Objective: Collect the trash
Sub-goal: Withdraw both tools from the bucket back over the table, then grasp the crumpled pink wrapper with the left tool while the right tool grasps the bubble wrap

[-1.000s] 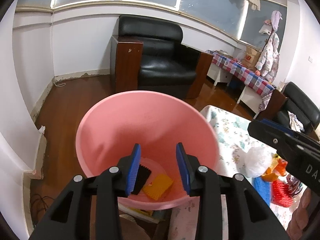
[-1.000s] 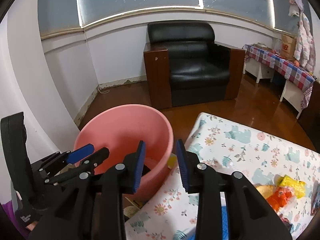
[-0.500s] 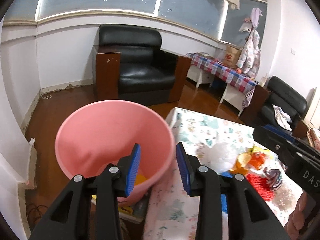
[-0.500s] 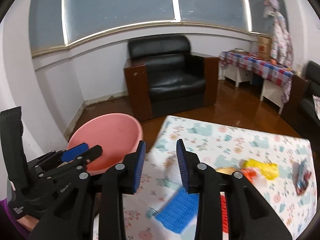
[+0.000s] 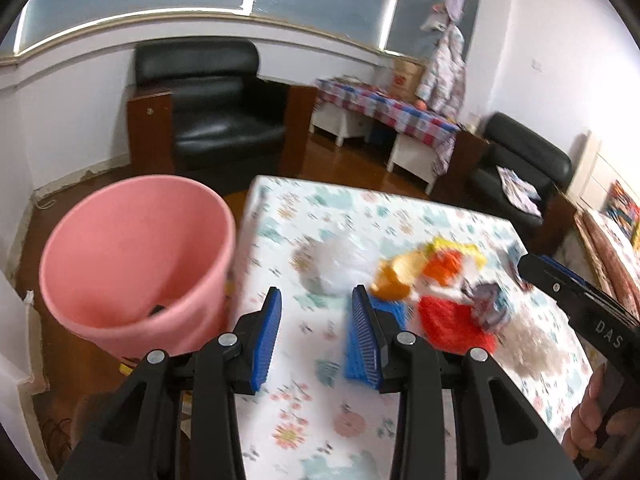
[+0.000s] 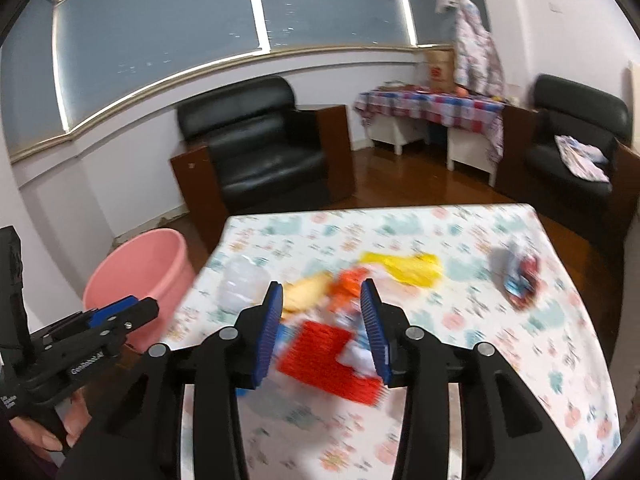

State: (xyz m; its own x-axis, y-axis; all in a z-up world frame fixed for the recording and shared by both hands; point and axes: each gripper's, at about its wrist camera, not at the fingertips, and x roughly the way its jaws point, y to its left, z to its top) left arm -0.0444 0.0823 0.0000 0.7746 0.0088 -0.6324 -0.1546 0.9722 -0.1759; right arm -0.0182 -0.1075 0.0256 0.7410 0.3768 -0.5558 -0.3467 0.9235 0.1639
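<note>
Trash pile [image 6: 352, 304] on one table [image 6: 500, 360], one pink bucket [image 5: 132, 264] beside; two tools, left [image 5: 316, 332] and right [image 6: 322, 336], both spread, empty.

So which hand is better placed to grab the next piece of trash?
Right, probably. Its open tongs hang over the red wrapper in the pile. The left tongs, also open, sit nearer the bucket with only the blue piece close.

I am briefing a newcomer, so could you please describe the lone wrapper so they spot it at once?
Start at the floral table. The main trash pile sits mid-table. The wrapper lies alone near the right edge, crumpled, silvery with red and blue print.
</note>
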